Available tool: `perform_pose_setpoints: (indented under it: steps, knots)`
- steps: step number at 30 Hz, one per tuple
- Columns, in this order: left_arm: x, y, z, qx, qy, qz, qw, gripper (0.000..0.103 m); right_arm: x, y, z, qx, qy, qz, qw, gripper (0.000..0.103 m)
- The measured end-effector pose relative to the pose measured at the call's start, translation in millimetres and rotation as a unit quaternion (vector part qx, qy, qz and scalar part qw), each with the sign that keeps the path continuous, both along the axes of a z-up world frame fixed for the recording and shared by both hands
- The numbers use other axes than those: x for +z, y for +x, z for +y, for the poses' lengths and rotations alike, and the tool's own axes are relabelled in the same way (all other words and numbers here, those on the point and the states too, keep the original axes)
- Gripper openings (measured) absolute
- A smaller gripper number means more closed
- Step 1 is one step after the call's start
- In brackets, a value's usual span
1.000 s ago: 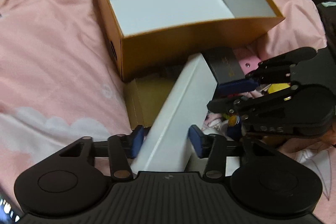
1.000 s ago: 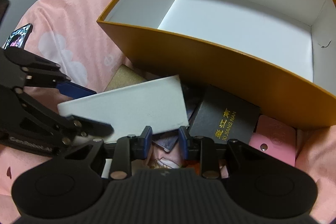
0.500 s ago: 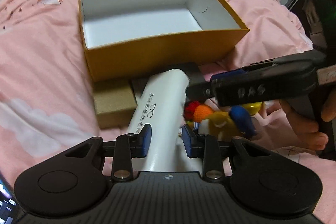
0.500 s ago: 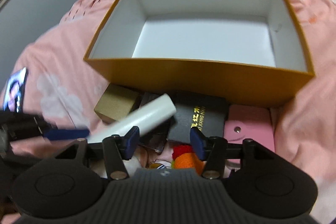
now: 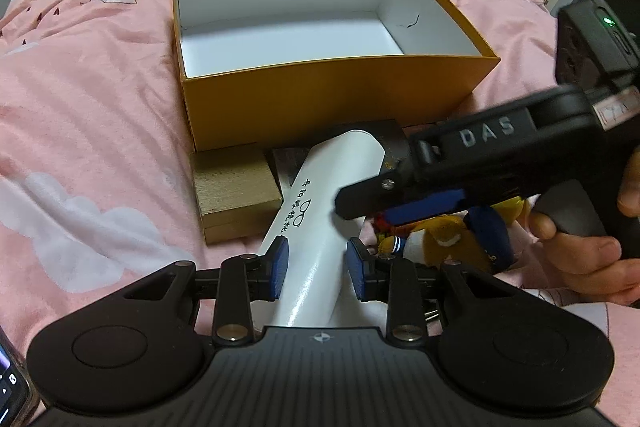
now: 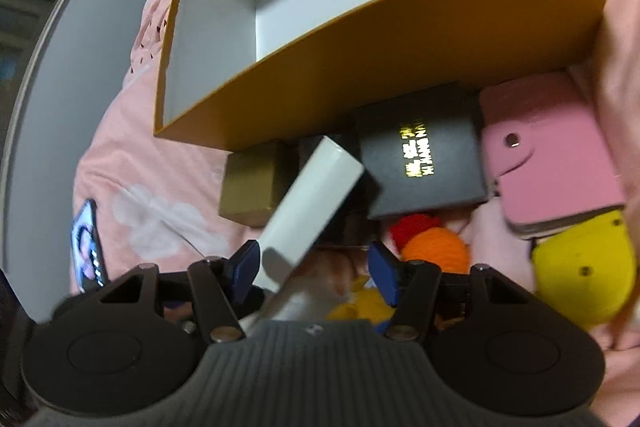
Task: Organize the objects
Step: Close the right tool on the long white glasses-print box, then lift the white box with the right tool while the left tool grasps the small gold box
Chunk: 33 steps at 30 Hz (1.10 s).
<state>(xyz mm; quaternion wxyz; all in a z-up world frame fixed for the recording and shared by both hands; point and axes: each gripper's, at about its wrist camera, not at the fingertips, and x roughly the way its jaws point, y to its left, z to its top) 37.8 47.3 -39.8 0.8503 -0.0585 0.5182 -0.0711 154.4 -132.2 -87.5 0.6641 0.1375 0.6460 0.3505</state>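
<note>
My left gripper (image 5: 316, 265) is shut on a long white glasses case (image 5: 320, 227) with black characters, held above the bedding and pointing toward the open orange box (image 5: 332, 95), which is white inside and holds nothing. The case also shows in the right wrist view (image 6: 308, 203). My right gripper (image 6: 314, 267) is open and holds nothing. It hovers over a pile of toys, and in the left wrist view (image 5: 420, 203) it crosses just right of the case.
In front of the box lie a gold box (image 5: 236, 193), a black box with gold lettering (image 6: 420, 163), a pink wallet (image 6: 548, 155), an orange and red knitted toy (image 6: 432, 243), a yellow toy (image 6: 584, 267) and a plush toy (image 5: 452, 239). A phone (image 6: 86, 247) lies left on the pink bedding.
My right gripper has opened wider and tilted, moving closer over the toys. My left gripper has pulled back and up with the white case, away from the orange box.
</note>
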Motion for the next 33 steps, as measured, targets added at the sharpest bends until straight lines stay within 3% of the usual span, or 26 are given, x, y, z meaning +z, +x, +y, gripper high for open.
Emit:
perform_pose_setpoints:
  steps: [5, 11, 16, 24, 33]
  knots:
    - [-1, 2, 5, 0.004, -0.017, 0.002, 0.9998, 0.036, -10, -3, 24, 0.015, 0.004, 0.024, 1.000, 0.059]
    - [-4, 3, 6, 0.010, -0.021, 0.002, 0.9997, 0.036, -20, -3, 36, 0.022, 0.010, 0.034, 0.999, 0.043]
    - [5, -1, 13, 0.013, -0.048, 0.005, 0.9988, 0.036, -11, -5, 29, 0.022, 0.013, 0.016, 1.000, 0.042]
    - [19, -4, 25, 0.036, -0.095, -0.032, 0.9943, 0.040, 29, -1, -1, 0.016, 0.031, -0.036, 0.999, 0.038]
    - [7, 2, 24, 0.072, -0.043, -0.030, 0.9960, 0.047, 31, 15, -31, -0.046, -0.005, -0.029, 0.999, 0.038]
